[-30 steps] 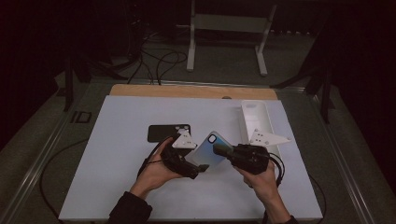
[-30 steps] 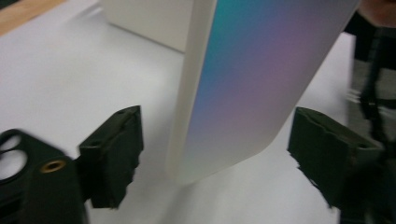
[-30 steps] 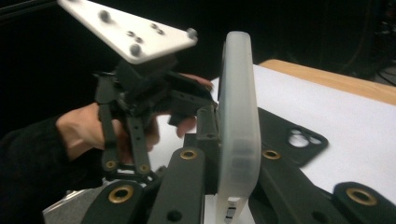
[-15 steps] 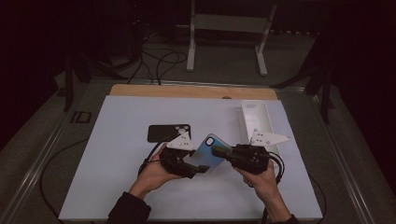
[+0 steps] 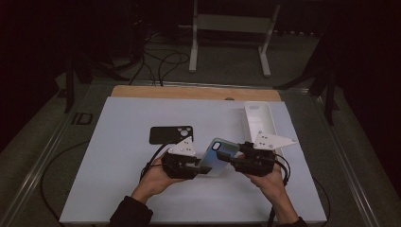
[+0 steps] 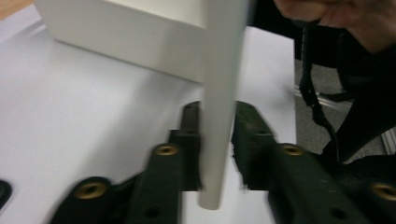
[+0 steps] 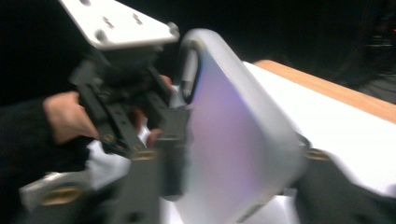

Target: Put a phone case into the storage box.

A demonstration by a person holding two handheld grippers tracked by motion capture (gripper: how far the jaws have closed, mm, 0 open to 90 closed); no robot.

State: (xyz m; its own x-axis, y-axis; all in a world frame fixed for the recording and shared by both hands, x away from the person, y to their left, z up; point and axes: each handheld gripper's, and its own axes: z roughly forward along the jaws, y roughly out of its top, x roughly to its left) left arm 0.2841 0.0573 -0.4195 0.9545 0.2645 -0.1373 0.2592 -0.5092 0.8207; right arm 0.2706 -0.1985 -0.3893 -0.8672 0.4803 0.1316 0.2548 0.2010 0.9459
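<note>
- Black case (image 5: pixel 171 135) lies flat on the white table (image 5: pixel 118 189), at about 10 o'clock from the hands, untouched.
- Left gripper (image 5: pixel 191 166) is held low at table centre. Its jaws are clamped on the lower edge of a translucent phone case (image 5: pixel 218 156); in the left gripper view the case's thin edge (image 6: pixel 218 93) sits squeezed between them.
- The phone case is lifted off the table and tilted, camera cutout at 12 o'clock, spanning between both grippers.
- Right gripper (image 5: pixel 236 161) meets the case from 3 o'clock. Its jaws sit either side of the case (image 7: pixel 233 140), apparently gripping it, though blur hides the contact.
- White tray (image 5: pixel 259 118) lies at 1 o'clock, empty as far as can be seen.
- Judgement: the case is picked up and shared between both grippers; setting it down somewhere remains.
</note>
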